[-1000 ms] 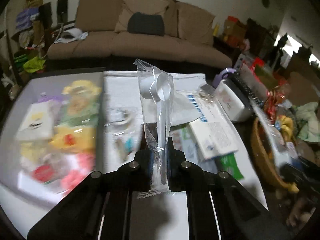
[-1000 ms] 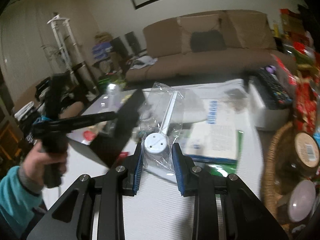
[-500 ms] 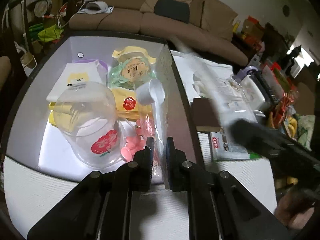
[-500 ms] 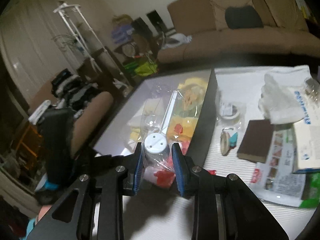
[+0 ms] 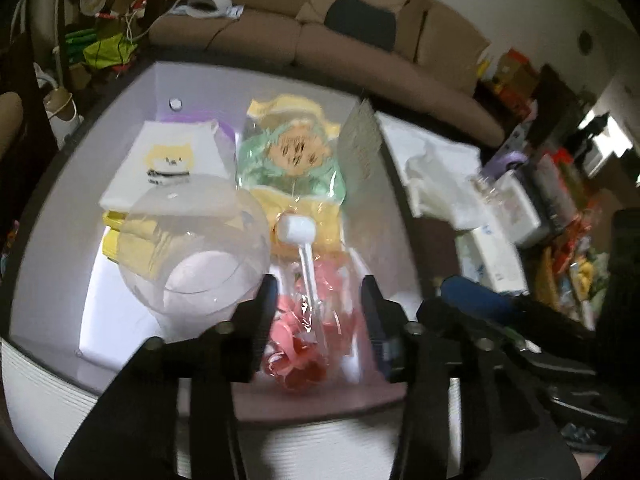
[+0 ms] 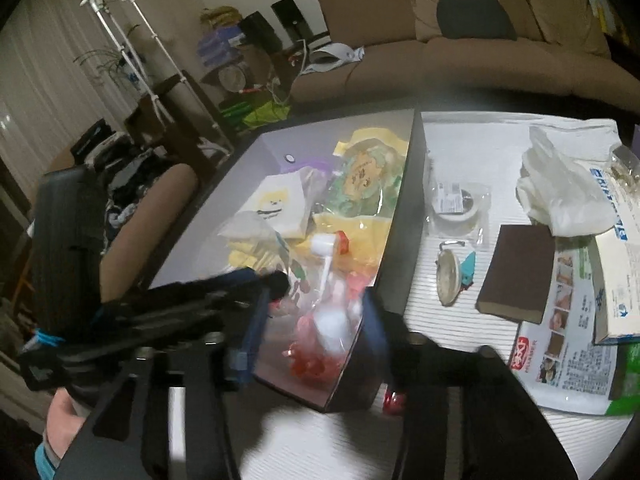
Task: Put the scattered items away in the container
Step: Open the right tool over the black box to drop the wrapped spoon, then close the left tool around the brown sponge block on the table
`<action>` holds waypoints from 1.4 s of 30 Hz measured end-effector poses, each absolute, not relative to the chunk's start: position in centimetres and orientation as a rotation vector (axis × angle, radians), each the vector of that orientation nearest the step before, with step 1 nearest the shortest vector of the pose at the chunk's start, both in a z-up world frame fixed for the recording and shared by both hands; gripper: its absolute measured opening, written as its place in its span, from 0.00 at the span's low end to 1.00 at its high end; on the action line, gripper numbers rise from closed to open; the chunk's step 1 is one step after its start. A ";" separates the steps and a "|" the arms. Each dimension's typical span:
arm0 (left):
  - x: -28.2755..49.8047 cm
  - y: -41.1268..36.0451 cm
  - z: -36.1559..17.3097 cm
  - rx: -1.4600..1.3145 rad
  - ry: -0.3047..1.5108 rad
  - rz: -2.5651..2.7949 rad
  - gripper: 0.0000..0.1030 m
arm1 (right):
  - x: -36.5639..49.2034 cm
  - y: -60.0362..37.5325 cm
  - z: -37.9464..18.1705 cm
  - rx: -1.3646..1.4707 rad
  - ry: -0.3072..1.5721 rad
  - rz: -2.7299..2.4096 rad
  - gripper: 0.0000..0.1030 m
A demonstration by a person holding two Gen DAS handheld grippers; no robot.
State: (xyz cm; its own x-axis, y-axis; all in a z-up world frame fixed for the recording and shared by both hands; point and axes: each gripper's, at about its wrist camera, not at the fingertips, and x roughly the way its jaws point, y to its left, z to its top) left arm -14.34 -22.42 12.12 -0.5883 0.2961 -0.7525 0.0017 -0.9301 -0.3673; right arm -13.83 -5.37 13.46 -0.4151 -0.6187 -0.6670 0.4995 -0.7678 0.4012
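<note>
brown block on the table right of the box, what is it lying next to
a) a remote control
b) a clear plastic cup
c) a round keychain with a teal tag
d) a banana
c: in the right wrist view the brown block lies on the white table just right of the round keychain with the teal tag, outside the box.

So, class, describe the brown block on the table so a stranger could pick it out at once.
Start at the dark open box of snack packets on the white ribbed table. Just right of it, past a small round keyring, lies the brown block. It is the only plain, dark, unprinted slab among white packets.
</note>
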 end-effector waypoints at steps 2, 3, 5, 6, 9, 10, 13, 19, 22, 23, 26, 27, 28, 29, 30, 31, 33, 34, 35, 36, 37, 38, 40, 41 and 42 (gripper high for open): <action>-13.5 -23.4 13.2 -1.267 -0.571 2.629 0.65 | -13.6 -4.8 13.8 1.100 -0.194 -2.180 0.64; -13.1 -23.8 13.7 -1.240 -0.605 2.638 0.66 | -13.4 -4.5 13.9 1.097 -0.199 -2.181 0.64; -12.6 -24.5 14.3 -1.192 -0.657 2.640 0.66 | -13.1 -3.6 14.4 1.085 -0.214 -2.185 0.64; -12.5 -24.7 14.5 -1.183 -0.669 2.639 0.66 | -12.9 -3.3 14.7 1.078 -0.216 -2.189 0.64; -12.5 -24.7 14.6 -1.161 -0.662 2.659 0.70 | -12.3 -2.0 15.7 1.056 -0.179 -2.218 0.67; -12.6 -24.7 14.6 -1.164 -0.647 2.674 0.71 | -12.1 -1.4 16.0 1.046 -0.152 -2.236 0.69; -12.7 -24.6 14.5 -1.159 -0.649 2.663 0.72 | -11.3 0.5 16.7 1.020 -0.070 -2.268 0.77; -12.1 -20.5 15.1 -1.116 -0.552 2.594 0.77 | -10.5 5.6 16.3 1.039 0.033 -2.342 0.79; -11.7 -16.6 15.0 -1.131 -0.421 2.557 0.77 | -10.2 8.9 15.5 1.068 0.028 -2.381 0.79; -11.5 -15.3 14.8 -1.137 -0.378 2.544 0.77 | -10.2 9.9 15.3 1.080 0.023 -2.388 0.79; -10.9 -10.8 13.8 -1.173 -0.241 2.508 0.77 | -9.9 13.0 14.2 1.122 0.001 -2.411 0.79; -10.9 -9.3 13.2 -1.187 -0.203 2.493 0.77 | -9.8 13.9 13.8 1.132 -0.008 -2.414 0.79; -10.8 -8.1 12.7 -1.199 -0.173 2.482 0.77 | -9.7 14.8 13.4 1.141 -0.012 -2.418 0.79; -10.8 -7.0 12.3 -1.206 -0.146 2.478 0.77 | -9.5 15.3 13.1 1.147 -0.011 -2.421 0.79; -10.8 -5.8 11.7 -1.212 -0.116 2.482 0.77 | -9.4 15.8 12.8 1.152 -0.009 -2.422 0.79; -10.8 -4.8 11.1 -1.218 -0.088 2.491 0.77 | -9.2 16.2 12.6 1.153 -0.007 -2.421 0.79; -11.5 -3.2 9.9 -1.244 -0.042 2.519 0.81 | -9.0 17.0 12.1 1.149 -0.008 -2.413 0.79; -11.7 -2.3 9.7 -1.237 0.003 2.565 0.86 | -8.9 17.3 11.9 1.147 -0.009 -2.407 0.79; -12.1 -1.3 9.5 -1.217 0.028 2.582 0.97 | -8.9 17.6 11.7 1.143 -0.008 -2.400 0.79; -12.5 -0.8 9.4 -1.209 0.038 2.590 0.98 | -8.9 17.9 11.5 1.139 -0.004 -2.397 0.79; -13.1 -0.2 9.2 -1.221 0.035 2.605 0.98 | -8.9 18.1 11.3 1.135 0.002 -2.395 0.79; -13.7 0.2 9.1 -1.238 0.029 2.622 0.98 | -8.9 18.3 11.2 1.129 0.006 -2.395 0.79; -15.0 0.9 8.8 -1.238 -0.001 2.644 0.98 | -8.9 19.0 11.1 1.110 0.006 -2.395 0.79; -15.7 1.3 8.6 -1.238 -0.009 2.659 0.98 | -8.9 19.4 11.0 1.104 -0.001 -2.394 0.79; -16.6 1.4 8.1 -1.253 -0.011 2.670 0.98 | -9.0 19.9 11.0 1.101 -0.019 -2.392 0.79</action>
